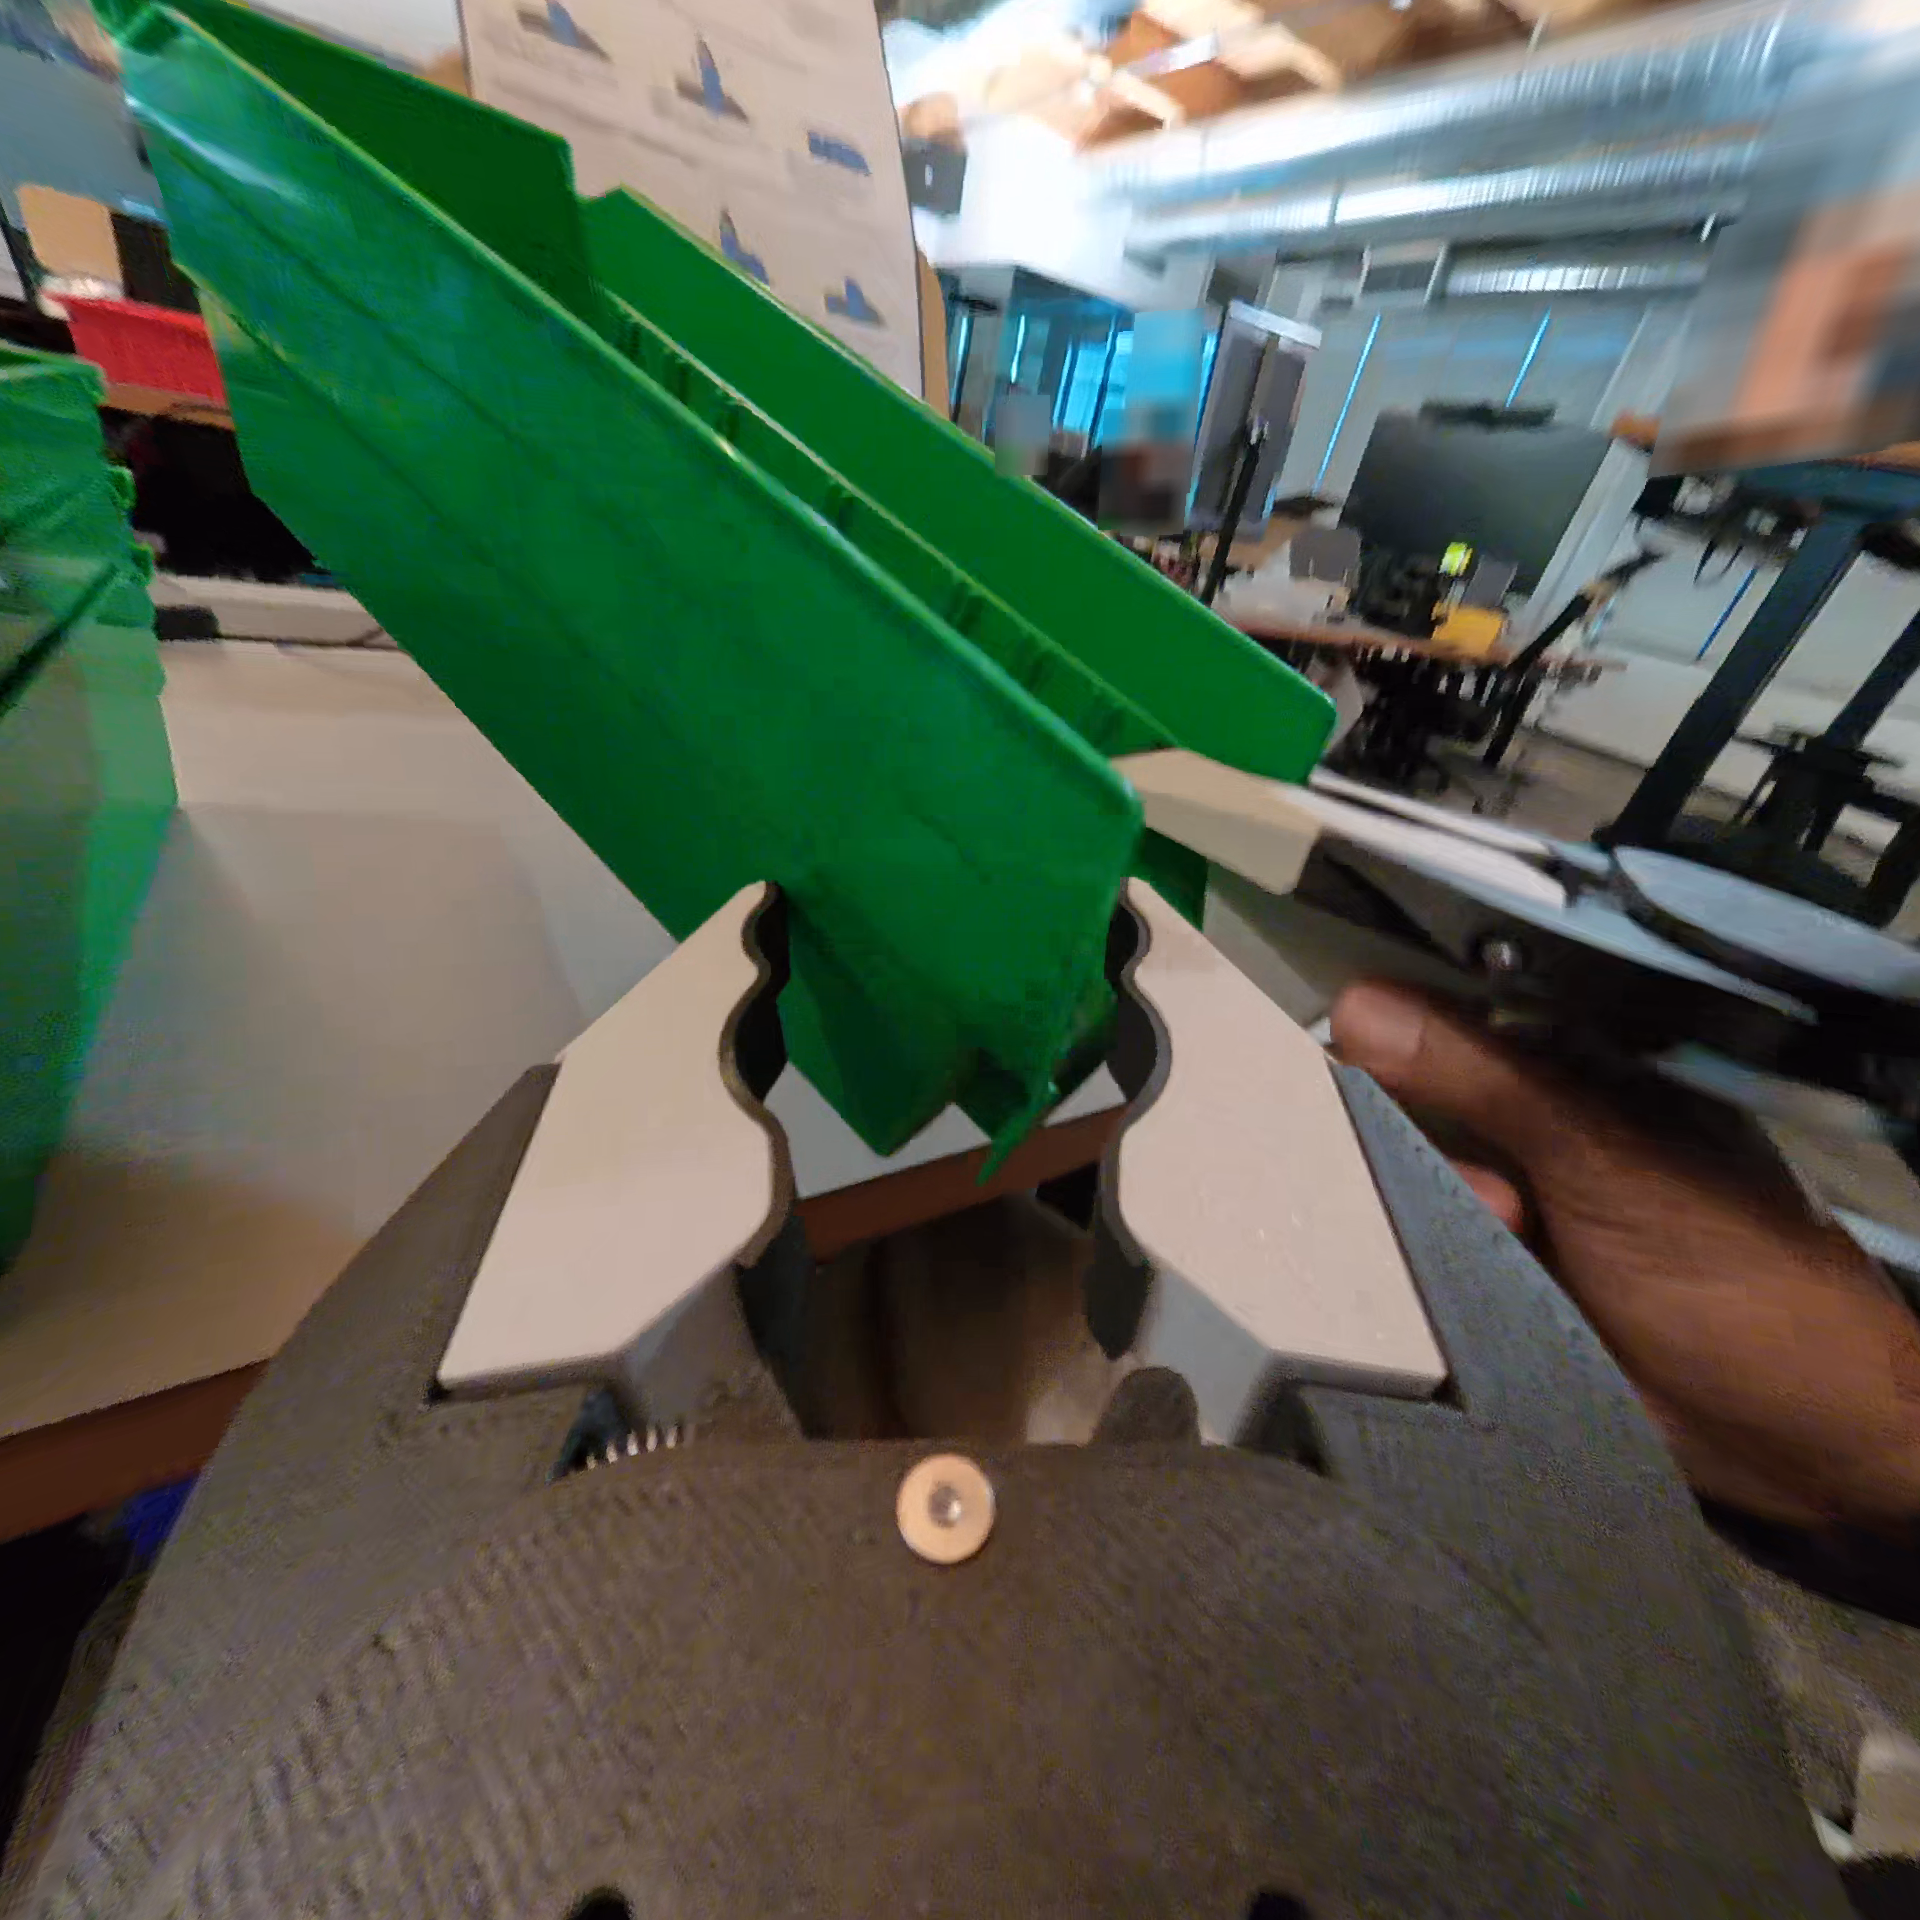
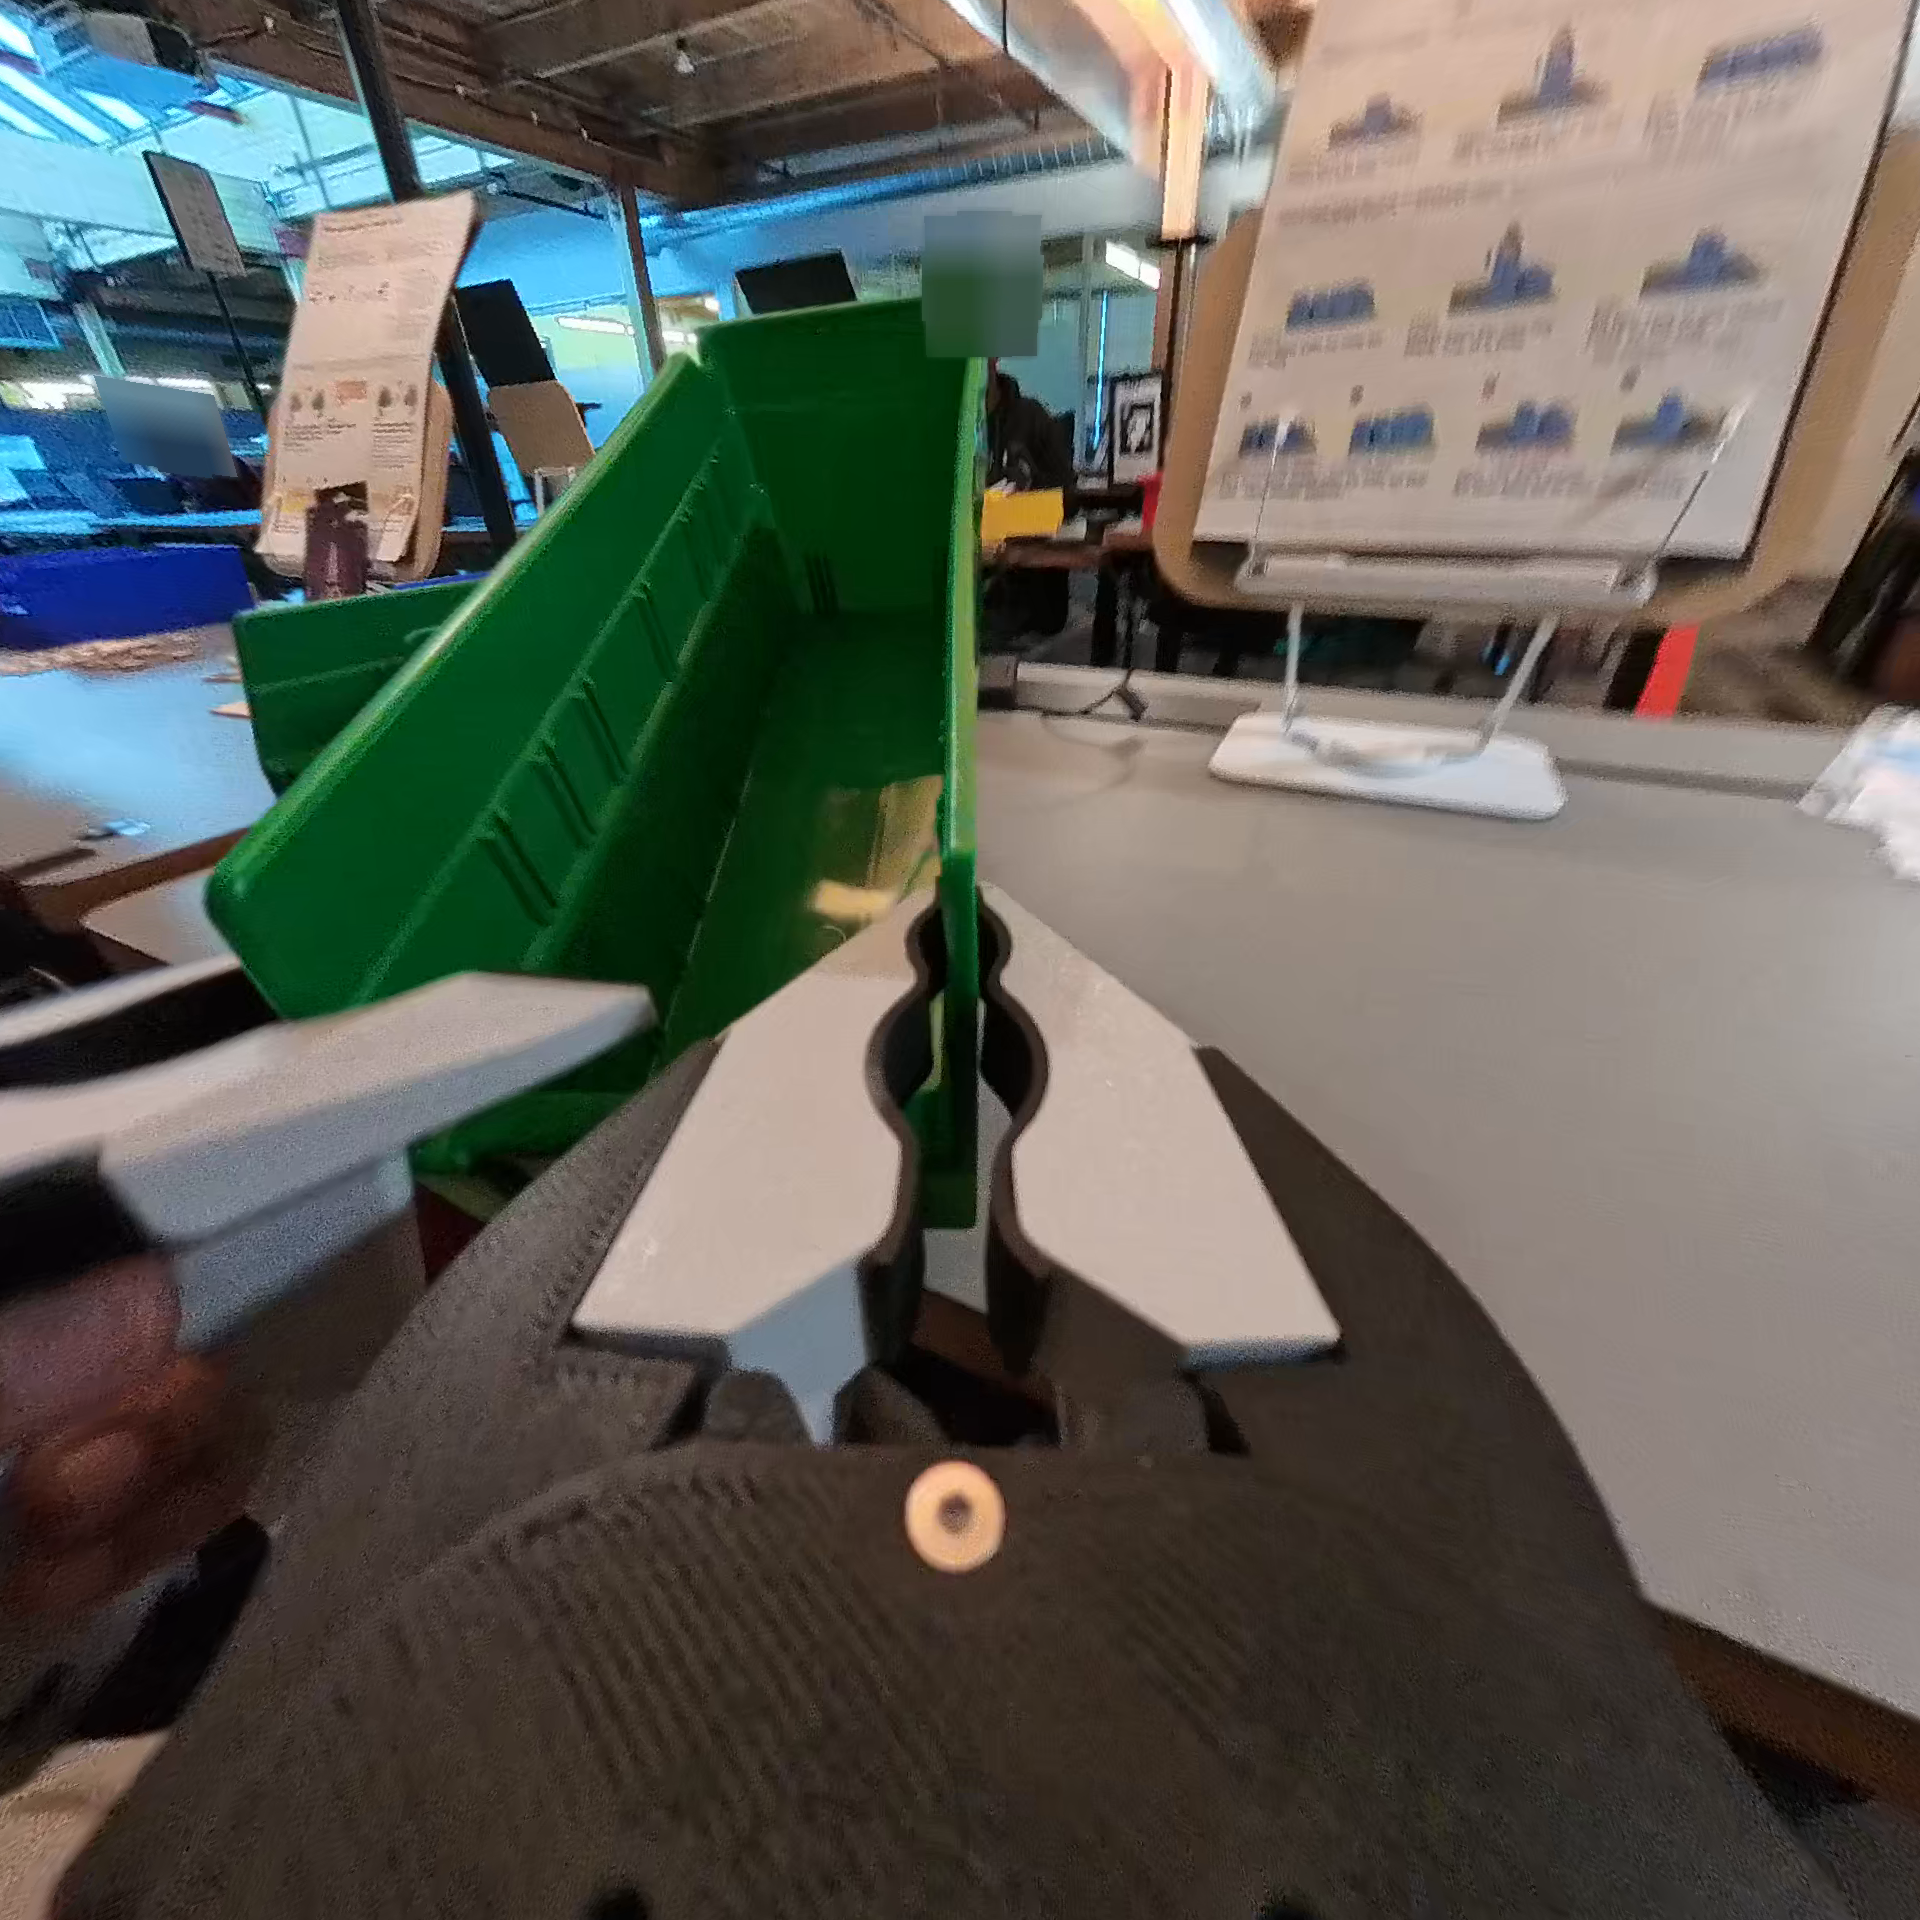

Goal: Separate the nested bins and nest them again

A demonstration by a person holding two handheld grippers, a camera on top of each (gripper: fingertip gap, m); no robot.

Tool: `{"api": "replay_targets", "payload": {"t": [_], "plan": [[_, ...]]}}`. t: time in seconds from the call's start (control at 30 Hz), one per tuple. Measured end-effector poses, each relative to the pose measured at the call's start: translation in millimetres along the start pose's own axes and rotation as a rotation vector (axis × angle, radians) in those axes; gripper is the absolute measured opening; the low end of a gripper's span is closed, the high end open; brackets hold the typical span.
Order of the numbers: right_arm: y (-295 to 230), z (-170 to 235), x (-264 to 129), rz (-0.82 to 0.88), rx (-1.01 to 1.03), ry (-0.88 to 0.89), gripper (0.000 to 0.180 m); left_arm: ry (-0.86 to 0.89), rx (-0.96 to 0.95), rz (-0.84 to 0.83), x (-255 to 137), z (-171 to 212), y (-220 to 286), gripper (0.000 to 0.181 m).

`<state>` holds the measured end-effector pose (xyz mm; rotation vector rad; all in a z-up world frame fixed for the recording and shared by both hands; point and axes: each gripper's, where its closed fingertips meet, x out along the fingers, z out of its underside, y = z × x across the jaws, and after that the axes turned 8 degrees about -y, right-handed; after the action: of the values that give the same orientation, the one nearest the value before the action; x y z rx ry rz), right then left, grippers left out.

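While the green bin [image 1: 644,582] hangs tilted above the tabletop [image 2: 1455,1039], its long axis runs away from both grippers, rising toward the far end. The left gripper [image 1: 951,997] has its jaws clamped on the near left corner; the right gripper [image 2: 945,1049] has its jaws closed on the thin right wall. A second green bin [image 2: 312,665] sits farther left on the tabletop. Judging by this, nesting calls for carrying the held bin leftward, and the left gripper is nearer to it.

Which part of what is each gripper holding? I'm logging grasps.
Both hold one green bin, tilted up: the left gripper on its near-left wall, the right gripper on its right wall's edge.
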<state>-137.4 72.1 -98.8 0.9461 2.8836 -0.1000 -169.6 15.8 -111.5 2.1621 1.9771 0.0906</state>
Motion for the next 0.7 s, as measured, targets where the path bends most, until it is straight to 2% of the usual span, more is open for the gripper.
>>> {"api": "replay_targets", "payload": {"t": [0.2,0.4,0.53,0.7], "plan": [[-6.1,-25.3,-17.6,0.071,-0.208,0.152,0.003,0.061,0.081,0.005,-3.5,-12.3,-0.8,0.033],[-47.2,-21.8,-27.9,-0.067,-0.322,0.209,0.031,0.057,-0.058,-0.069,-5.7,-17.8,-38.6,0.003],[-67.7,-14.3,-28.0,-0.097,-0.342,0.195,0.038,0.045,-0.114,-0.053,-9.3,-19.4,-54.9,0.000],[-79.5,-16.1,-31.2,-0.190,-0.329,0.233,0.042,0.112,-0.013,-0.091,-21.9,-43.0,-62.3,0.000]]}}
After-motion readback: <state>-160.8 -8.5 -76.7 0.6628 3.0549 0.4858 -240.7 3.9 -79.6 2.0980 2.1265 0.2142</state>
